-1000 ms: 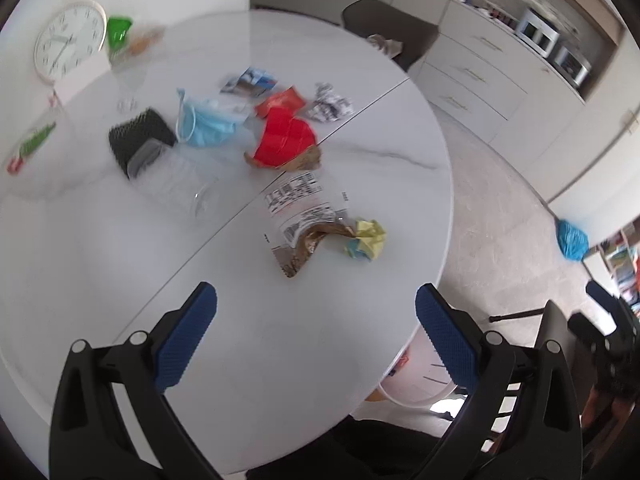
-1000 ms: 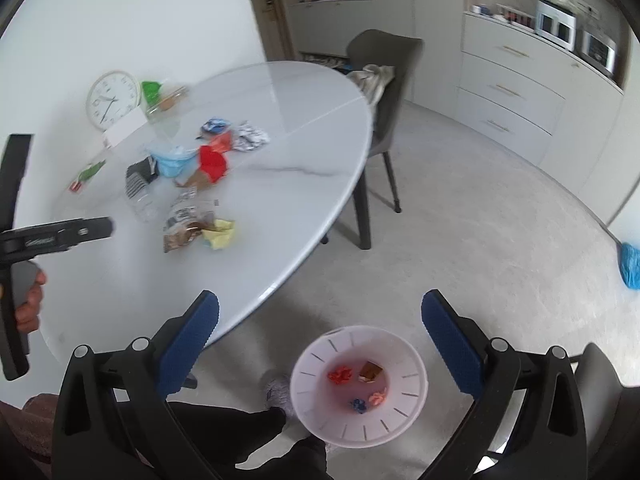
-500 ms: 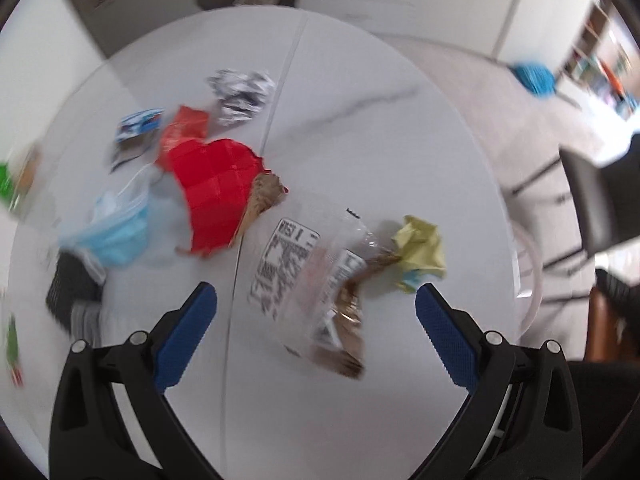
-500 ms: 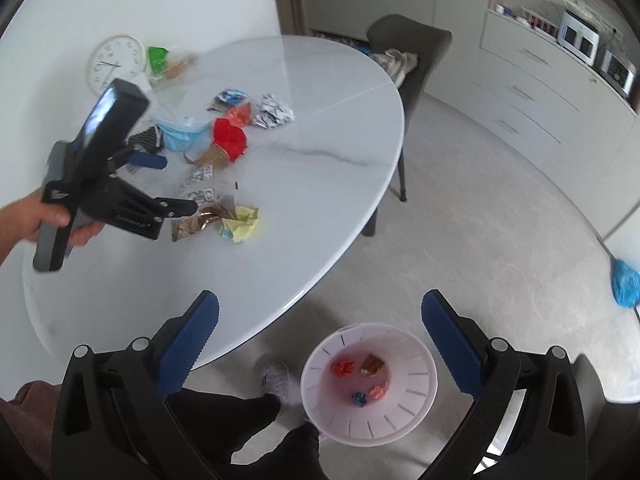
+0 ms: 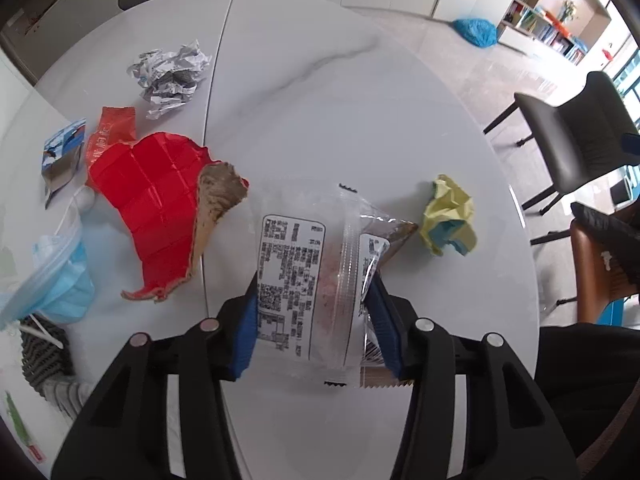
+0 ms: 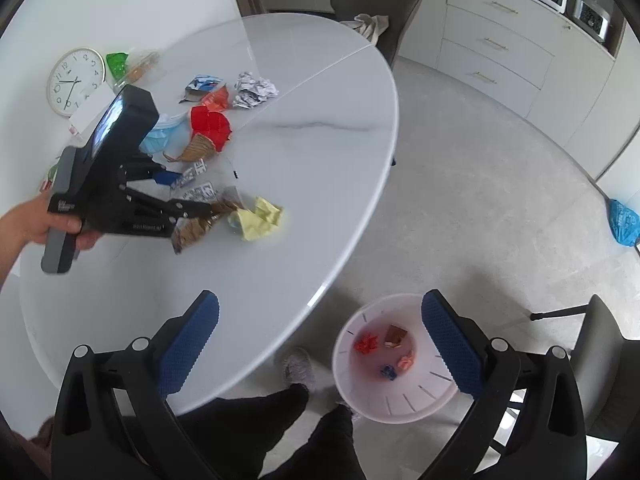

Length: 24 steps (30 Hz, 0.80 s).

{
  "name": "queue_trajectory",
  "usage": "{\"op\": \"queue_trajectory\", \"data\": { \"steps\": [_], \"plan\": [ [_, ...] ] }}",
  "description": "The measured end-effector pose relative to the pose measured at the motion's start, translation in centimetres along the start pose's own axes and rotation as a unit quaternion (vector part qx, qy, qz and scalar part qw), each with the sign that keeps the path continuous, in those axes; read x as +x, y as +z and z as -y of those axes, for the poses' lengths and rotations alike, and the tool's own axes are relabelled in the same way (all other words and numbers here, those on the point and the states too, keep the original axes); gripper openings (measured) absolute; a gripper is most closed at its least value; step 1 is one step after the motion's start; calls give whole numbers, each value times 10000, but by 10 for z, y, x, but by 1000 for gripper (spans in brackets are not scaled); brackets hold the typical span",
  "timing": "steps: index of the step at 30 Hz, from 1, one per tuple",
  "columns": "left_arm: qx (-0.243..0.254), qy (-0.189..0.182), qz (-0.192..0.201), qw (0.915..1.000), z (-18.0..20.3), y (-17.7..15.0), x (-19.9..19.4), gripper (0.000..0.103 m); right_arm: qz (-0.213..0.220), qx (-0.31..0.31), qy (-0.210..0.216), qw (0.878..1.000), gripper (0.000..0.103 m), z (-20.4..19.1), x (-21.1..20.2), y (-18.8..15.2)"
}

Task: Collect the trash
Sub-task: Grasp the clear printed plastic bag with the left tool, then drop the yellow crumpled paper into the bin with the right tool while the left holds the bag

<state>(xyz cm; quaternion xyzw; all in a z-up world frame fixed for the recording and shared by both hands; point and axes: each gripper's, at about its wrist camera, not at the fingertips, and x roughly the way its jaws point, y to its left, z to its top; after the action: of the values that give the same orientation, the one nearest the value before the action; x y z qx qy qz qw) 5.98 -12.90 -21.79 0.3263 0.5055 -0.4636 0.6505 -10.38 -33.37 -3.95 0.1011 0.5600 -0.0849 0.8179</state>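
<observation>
A clear printed wrapper (image 5: 304, 264) lies on the white round table (image 5: 340, 100), over a brown wrapper (image 5: 396, 236). My left gripper (image 5: 313, 284) points down at it. Its jaws are closing, the clear wrapper lies between them, and the blue pads (image 5: 246, 320) stand at its two edges while it still looks flat. In the right wrist view a hand holds the left gripper (image 6: 190, 194) low over that litter. Nearby lie a yellow paper ball (image 5: 450, 216), red paper (image 5: 152, 196), crumpled white paper (image 5: 172, 74) and a blue face mask (image 5: 60, 280). My right gripper (image 6: 320, 304) hangs open and empty over the table's near edge.
A pale bin (image 6: 420, 408) with a few scraps stands on the floor by the person's legs (image 6: 280, 420). A red sachet (image 5: 112, 128) and a small blue packet (image 5: 62, 156) lie at the table's left. A clock (image 6: 75, 81) leans at the back. Dark chairs (image 5: 572, 140) stand around.
My left gripper has dropped toward the table and rolled, and its jaws have narrowed from wide open to the clear wrapper's edges. The right gripper has drifted a little, still open.
</observation>
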Motion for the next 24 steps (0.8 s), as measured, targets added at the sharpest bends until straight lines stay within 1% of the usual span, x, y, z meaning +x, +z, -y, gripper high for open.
{"op": "queue_trajectory", "data": {
  "steps": [3,5,7,9,10,12,14,17,19,20,21,24],
  "plan": [
    [-316,-82,200,9993,-2,-9,-10,47,-51,-117,131,9998,101,-10,22,15],
    [-658,-200,369,9970,-4,-16,-22,47,-91,-231,190,9995,101,-18,42,27],
    [-946,-145,529,9940,-3,-26,-34,47,-136,-322,241,9991,101,-28,64,39],
    [-1222,-73,649,9904,-2,-39,-47,47,-197,-359,251,9988,99,-36,80,47],
    [-1406,-29,685,9877,0,-48,-54,47,-244,-402,225,9986,95,-41,91,52],
    [-1652,-14,730,9836,6,-61,-62,47,-325,-467,206,9982,93,-49,105,57],
    [-2036,-50,798,9758,6,-78,-75,47,-424,-579,79,9974,90,-56,119,58],
    [-2424,-84,905,9659,8,-94,-88,47,-553,-743,-61,9957,81,-62,132,56],
    [-2585,-74,953,9613,6,-109,-96,47,-550,-854,-173,9947,70,-65,136,54],
    [-2634,-57,959,9599,6,-113,-98,47,-504,-942,-242,9940,65,-67,136,53],
    [-2653,-24,964,9593,6,-118,-99,47,-471,-987,-241,9937,58,-68,135,53],
    [-2630,138,951,9600,8,-121,-102,47,-454,-995,-190,9938,51,-65,134,54]
  ]
}}
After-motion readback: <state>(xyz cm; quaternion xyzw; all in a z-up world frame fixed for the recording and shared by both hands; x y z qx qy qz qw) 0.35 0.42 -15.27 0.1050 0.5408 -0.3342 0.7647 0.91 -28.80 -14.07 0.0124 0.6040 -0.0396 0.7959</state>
